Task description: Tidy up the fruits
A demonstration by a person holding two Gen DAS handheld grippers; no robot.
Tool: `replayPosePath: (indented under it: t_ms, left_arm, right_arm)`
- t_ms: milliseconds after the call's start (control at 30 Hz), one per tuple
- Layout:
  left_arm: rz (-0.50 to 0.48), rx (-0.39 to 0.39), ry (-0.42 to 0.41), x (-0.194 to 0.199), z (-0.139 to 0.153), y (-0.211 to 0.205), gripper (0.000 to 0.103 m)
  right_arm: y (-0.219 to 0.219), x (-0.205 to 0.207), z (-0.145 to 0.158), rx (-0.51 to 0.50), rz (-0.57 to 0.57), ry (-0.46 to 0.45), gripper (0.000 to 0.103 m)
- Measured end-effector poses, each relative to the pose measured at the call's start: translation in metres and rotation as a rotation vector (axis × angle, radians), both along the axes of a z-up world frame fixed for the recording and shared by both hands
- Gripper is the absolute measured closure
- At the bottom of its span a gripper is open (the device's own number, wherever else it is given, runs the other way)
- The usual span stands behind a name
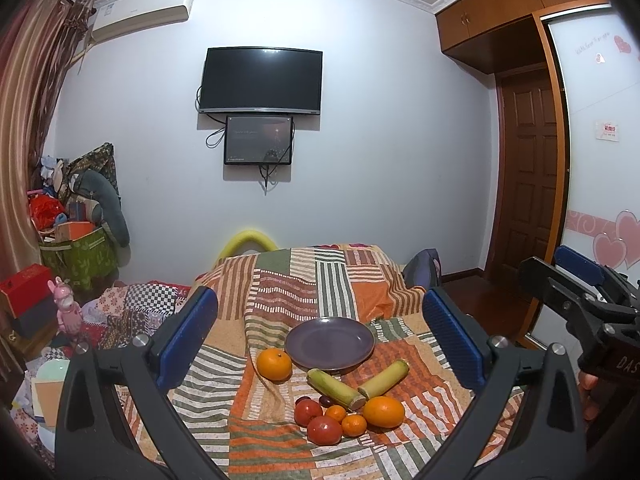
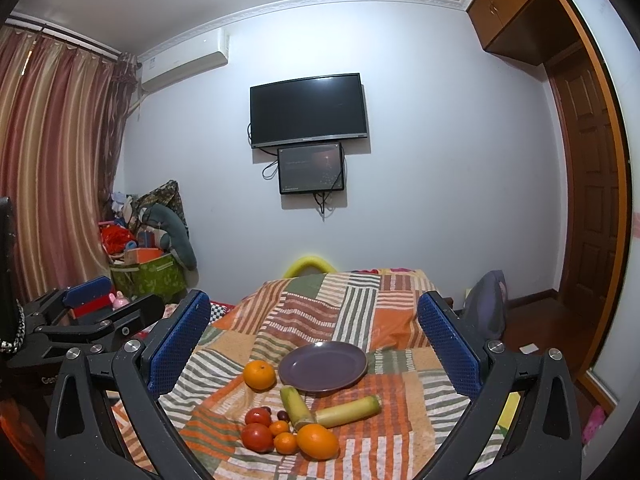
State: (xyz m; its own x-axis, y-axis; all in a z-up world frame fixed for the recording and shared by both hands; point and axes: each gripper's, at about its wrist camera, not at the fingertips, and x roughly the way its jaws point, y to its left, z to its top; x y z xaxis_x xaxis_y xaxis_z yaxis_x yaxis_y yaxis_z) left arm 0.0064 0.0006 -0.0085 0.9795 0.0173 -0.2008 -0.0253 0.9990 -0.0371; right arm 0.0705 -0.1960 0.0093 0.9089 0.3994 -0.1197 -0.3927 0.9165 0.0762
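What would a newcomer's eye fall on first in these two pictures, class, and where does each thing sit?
First, the bright fruit cluster on the patchwork blanket: tomatoes, small tangerines and a big orange, with two pale green sugarcane pieces just behind. Beyond them sits an empty purple plate, another orange touching its left rim. Framing it all, blue-padded jaws of the left gripper and right gripper stand wide open.
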Motion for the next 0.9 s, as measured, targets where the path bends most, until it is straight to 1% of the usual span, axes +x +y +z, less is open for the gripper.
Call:
replayPosePath:
  t_ms: [900]
  left_arm:
    - [0.001,0.015,-0.004,0.0014,-0.0003,-0.0023,0.0]
  right_arm:
    - [0.0005,0.0022,-0.0011,-0.006,0.003,0.016,0.0]
